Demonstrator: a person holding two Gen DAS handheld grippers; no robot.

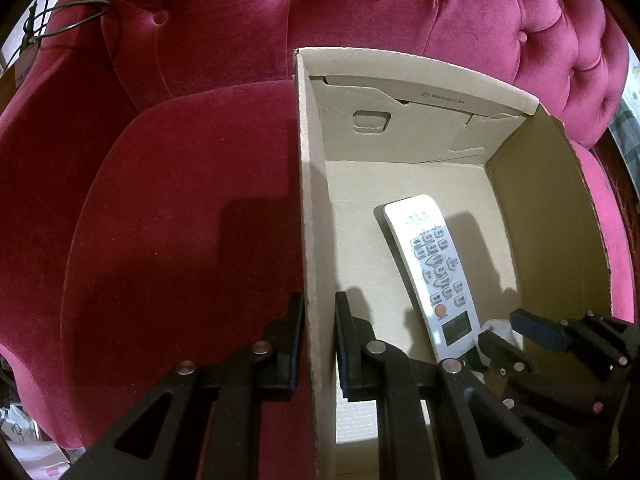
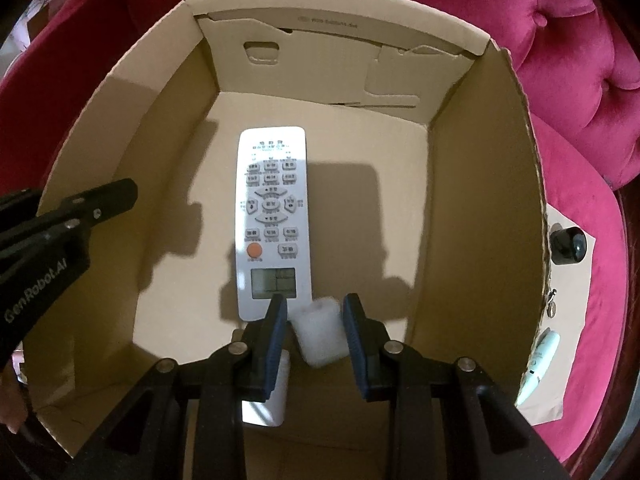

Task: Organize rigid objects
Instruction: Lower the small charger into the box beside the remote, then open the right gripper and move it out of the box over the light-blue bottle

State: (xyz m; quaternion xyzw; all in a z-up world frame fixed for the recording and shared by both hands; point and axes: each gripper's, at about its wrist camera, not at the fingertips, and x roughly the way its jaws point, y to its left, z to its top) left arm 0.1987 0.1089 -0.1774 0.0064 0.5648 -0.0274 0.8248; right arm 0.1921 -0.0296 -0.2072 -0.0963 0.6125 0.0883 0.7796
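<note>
White and slightly translucent, a small cylindrical object (image 2: 319,330) sits between the fingers of the right tool (image 2: 315,334), low inside the cardboard box (image 2: 480,184) and near its floor. The jaws stand only partly apart, and the pads seem to press on its two sides, so I judge that the object is held and is about to be set down; a firm contact I cannot fully confirm. Just beside it lies a white remote control (image 2: 273,216), flat on the box floor with its buttons up, and the left finger of the tool covers its lower corner. I think the object is kept to the right of the remote so that it does not land on it.

The left tool (image 1: 319,344) is closed on the left wall of the box, one finger outside and one inside, probably to keep the light box steady on the red velvet armchair (image 1: 180,220). Outside the right wall, a black round cap (image 2: 568,245) and a pale tube-like item (image 2: 538,364) lie on a sheet of paper (image 2: 570,332); the high wall stands between them and the box.
</note>
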